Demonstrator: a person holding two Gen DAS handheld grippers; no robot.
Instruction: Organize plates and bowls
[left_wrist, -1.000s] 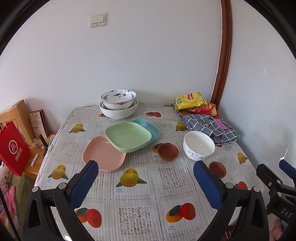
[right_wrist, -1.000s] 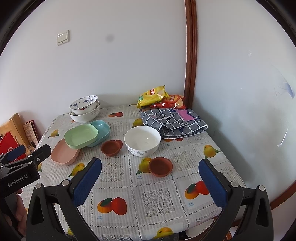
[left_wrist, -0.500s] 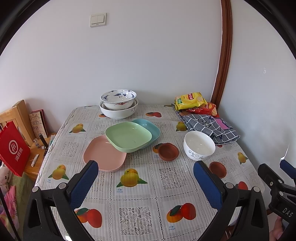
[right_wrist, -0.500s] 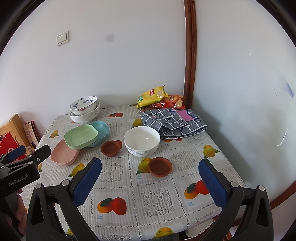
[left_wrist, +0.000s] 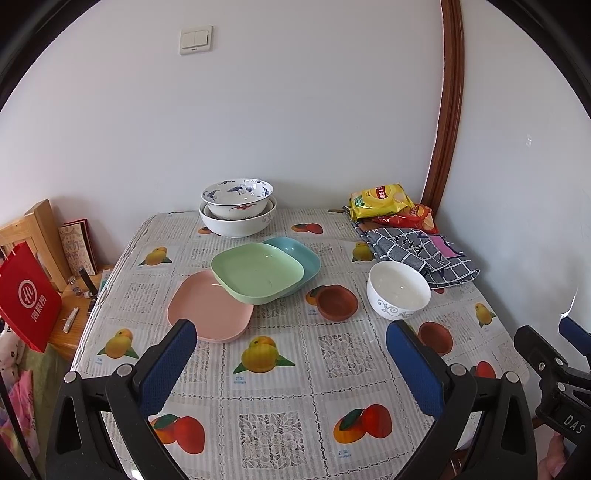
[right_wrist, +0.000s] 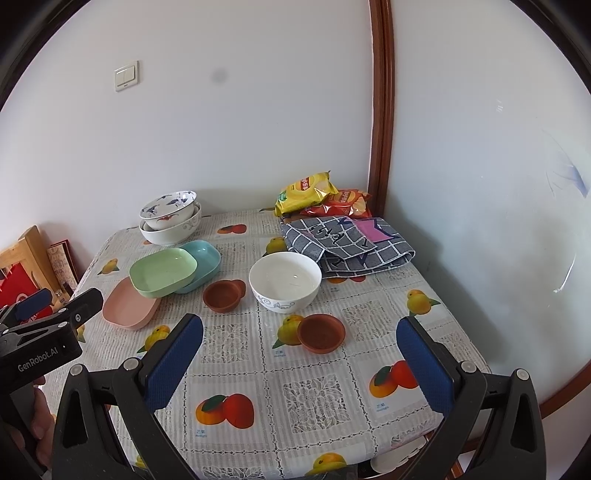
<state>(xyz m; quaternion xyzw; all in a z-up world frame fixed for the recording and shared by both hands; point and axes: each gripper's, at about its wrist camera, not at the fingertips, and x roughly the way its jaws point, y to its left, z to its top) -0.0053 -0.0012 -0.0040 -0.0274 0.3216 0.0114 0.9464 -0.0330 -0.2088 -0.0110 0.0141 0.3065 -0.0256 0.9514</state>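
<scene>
Both the left gripper (left_wrist: 288, 363) and right gripper (right_wrist: 299, 360) hover spread and empty. The white bowl (right_wrist: 284, 281) sits ahead between the right fingers, probably nearer that hand.

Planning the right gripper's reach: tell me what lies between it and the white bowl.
In the right wrist view, a small brown dish sits on the tablecloth between the open right gripper and the white bowl.

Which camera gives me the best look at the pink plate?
The left wrist view: the pink plate lies nearly whole there, only its far corner under the green plate. In the right wrist view the pink plate sits farther off at the side, more covered.
</scene>
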